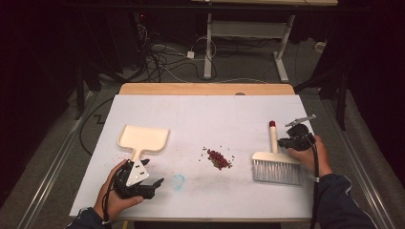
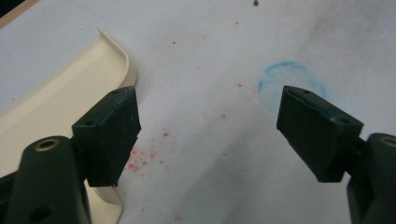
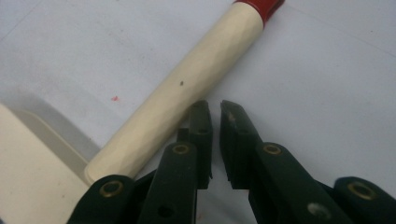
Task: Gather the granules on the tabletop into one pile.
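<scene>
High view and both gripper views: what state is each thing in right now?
Left gripper: open, nothing between its jaws, beside the dustpan.
Right gripper: shut, empty, right beside the brush handle.
Dustpan: flat on the table, empty.
Brush: lying flat, not gripped.
Red crumbs: piled between dustpan and brush, unswept.

A dim room: white-legged desk (image 1: 248, 33) and tangled cables (image 1: 162, 59) on grey floor (image 1: 248, 71)

From above, the grains in the little reddish heap (image 1: 219, 159) are too small to tell apart. The left gripper view crops the cream dustpan (image 2: 60, 88); the right gripper view crops the brush's red cap (image 3: 261, 7).
</scene>
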Available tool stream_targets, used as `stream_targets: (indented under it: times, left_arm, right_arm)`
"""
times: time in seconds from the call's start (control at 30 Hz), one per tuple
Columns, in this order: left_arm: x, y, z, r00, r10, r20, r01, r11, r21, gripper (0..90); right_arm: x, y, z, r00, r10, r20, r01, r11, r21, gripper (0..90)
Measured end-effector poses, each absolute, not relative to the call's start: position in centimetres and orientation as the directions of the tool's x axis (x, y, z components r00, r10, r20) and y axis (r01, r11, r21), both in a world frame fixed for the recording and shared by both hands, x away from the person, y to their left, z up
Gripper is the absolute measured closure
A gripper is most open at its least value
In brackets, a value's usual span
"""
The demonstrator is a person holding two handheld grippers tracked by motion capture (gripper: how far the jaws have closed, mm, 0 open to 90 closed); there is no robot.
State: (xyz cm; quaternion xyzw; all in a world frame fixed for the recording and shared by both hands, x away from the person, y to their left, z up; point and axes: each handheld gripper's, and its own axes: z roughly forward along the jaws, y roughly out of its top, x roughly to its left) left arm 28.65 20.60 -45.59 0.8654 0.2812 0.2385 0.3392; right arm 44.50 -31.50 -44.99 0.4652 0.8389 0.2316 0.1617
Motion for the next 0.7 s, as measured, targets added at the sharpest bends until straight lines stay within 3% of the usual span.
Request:
stream_targets:
  times: [0.53, 0.7]
  left_arm:
    - [28.6, 20.7, -45.6, 0.726, 0.650, 0.225, 0.325, -0.613, 0.720, 20.6]
    - [28.6, 20.8, -45.5, 0.720, 0.656, 0.228, 0.324, -0.608, 0.725, 20.6]
  right_arm:
    - [44.7, -30.1, -45.1, -0.526, 0.843, -0.111, 0.672, 0.492, 0.553, 78.2]
    - [43.9, -30.5, -44.0, -0.504, 0.855, -0.122, 0.645, 0.467, 0.605, 70.5]
